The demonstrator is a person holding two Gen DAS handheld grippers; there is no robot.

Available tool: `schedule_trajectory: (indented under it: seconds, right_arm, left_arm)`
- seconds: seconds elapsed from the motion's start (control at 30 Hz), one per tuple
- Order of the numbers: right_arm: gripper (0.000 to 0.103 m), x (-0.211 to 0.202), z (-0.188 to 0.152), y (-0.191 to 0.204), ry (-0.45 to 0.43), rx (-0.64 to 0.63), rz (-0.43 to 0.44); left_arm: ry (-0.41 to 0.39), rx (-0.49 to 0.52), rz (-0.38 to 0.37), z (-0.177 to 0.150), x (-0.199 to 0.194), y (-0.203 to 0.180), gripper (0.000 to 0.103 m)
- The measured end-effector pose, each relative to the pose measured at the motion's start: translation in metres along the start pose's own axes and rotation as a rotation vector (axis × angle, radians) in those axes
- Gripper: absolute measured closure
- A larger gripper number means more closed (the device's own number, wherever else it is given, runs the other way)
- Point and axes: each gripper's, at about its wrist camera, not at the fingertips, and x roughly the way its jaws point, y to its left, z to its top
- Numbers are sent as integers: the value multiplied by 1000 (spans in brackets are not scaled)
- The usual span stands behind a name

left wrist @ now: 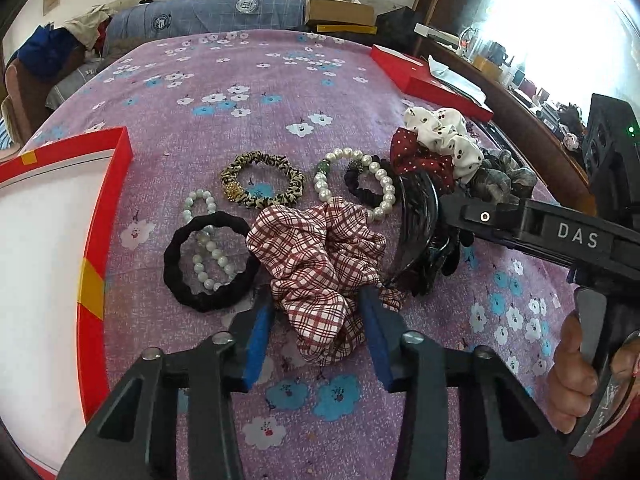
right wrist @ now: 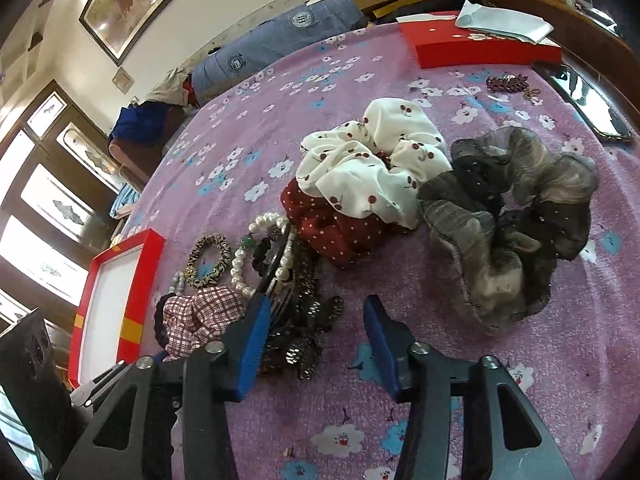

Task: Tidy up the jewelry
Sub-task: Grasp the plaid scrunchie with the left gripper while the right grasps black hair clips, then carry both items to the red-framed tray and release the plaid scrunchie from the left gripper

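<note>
— Item one?
— Red-and-white plaid fabric scrunchie, on the bed's purple floral sheet; my left gripper gapes around it (unclosed).
— Right gripper?
— Spread wide, holding nothing.

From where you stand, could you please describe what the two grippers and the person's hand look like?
Both the left gripper and the right gripper have black angular frames with silver bolts and blue pads on the fingers. The right one's body carries white letters "DAS" and a green light. The person's bare hand shows a red sleeve.
</note>
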Motion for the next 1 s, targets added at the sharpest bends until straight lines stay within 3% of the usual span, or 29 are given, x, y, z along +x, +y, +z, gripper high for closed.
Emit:
schedule_trajectory:
  seconds: [0.03,0.07,0.1,0.27,0.47,0.7,1.0]
  right_arm:
    - [64,0,0,1,-2,-2,7]
    - [78,1,1,2,-1,-4,10]
    - [91,2,1,3,2,-7,11]
    - [93,-7,-2,6,-15,-9,23]
    - [93,-30,-10,10,-53,-13,32]
    - [93,-59,-22,23,-94,-38,34]
    - [93,-69,-30,69,-98,-118,106]
  left_arm:
    - [3,-1,0,0,0,0,82]
    - [5,-2,-2,0,1,0,92]
    - [2,-3,-3,0,-1,-1,93]
    - [-57,38,14,-5,-21,-11,96]
    - [-116,77,-17,-13,-60,-22,96]
    - [-175,77,-20,-25,-102,-16,96]
    - [-210,18,122,-32,-137,35,96]
